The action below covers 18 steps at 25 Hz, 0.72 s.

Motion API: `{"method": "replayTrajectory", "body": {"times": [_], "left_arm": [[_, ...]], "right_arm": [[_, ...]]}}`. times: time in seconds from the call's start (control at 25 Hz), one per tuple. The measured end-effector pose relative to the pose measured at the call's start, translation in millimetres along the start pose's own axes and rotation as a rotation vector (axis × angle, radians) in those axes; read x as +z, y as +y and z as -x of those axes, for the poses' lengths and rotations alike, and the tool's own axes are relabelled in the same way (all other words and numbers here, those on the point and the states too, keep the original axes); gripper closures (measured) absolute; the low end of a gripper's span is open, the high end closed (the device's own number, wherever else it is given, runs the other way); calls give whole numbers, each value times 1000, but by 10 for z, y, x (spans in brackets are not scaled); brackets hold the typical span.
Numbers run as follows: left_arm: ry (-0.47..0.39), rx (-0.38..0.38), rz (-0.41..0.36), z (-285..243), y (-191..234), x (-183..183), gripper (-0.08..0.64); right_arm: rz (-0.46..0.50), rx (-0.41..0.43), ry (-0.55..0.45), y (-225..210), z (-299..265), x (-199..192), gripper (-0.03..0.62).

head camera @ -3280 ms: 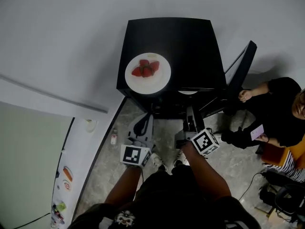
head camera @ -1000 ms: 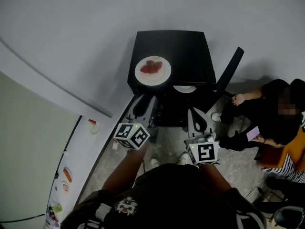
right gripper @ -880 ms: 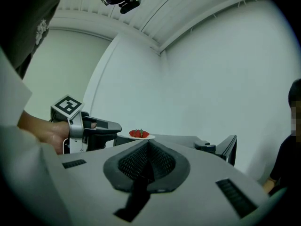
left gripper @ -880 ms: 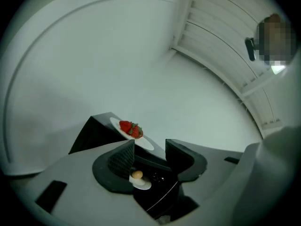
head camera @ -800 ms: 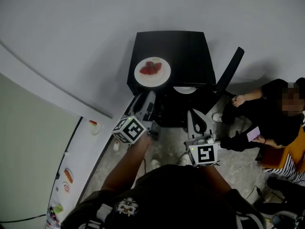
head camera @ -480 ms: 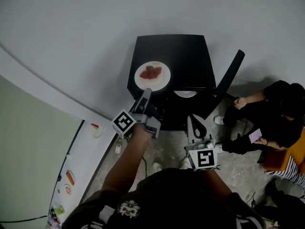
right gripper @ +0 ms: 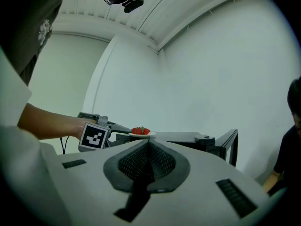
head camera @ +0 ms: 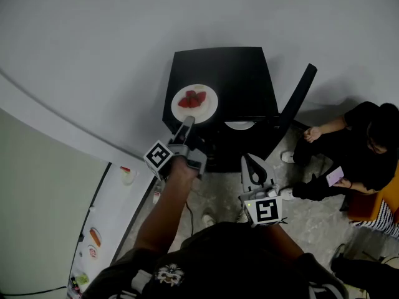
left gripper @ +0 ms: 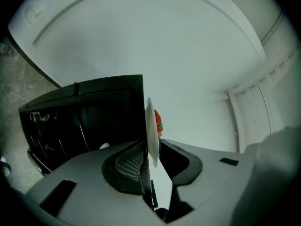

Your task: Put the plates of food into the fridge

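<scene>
A white plate [head camera: 206,109] of strawberries [head camera: 192,99] sits on top of the small black fridge [head camera: 240,73], near its front left corner. My left gripper [head camera: 189,121] is rolled on its side and reaches level to the plate's near rim. In the left gripper view the rim [left gripper: 151,126] stands edge-on between the jaws, which have just been closing; a sliver of gap still shows beside the plate. My right gripper [head camera: 252,161] hangs shut and empty in front of the fridge. A second plate [head camera: 240,125] lies inside, behind the open door [head camera: 298,98].
A person [head camera: 365,145] sits on the floor at the right, close to the open fridge door. A tall white appliance with magnets [head camera: 103,220] stands at the left, with a small bottle [head camera: 156,195] on the floor beside it.
My left gripper has moved forward to the plate's rim and rolled onto its side, with the rim now between its jaws. The right gripper has stayed in place.
</scene>
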<state>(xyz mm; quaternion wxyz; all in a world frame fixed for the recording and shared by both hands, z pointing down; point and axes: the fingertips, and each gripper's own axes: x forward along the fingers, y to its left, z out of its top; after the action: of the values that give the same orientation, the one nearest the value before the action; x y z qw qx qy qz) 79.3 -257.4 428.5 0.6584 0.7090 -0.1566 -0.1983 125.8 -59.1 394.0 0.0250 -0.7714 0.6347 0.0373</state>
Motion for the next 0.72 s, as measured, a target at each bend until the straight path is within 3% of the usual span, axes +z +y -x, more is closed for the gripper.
{"method": "replayTrajectory", "body": {"times": [0.2, 0.32, 0.72], "left_arm": [[-3, -8, 2, 7, -40, 11, 499], [-13, -11, 7, 15, -68, -8, 505], [-38, -19, 26, 52, -58, -25, 522]], "right_arm": [[30, 17, -4, 71, 10, 9, 568], [80, 30, -22, 164, 21, 63, 568], [71, 32, -15, 181, -29, 7, 568]]}}
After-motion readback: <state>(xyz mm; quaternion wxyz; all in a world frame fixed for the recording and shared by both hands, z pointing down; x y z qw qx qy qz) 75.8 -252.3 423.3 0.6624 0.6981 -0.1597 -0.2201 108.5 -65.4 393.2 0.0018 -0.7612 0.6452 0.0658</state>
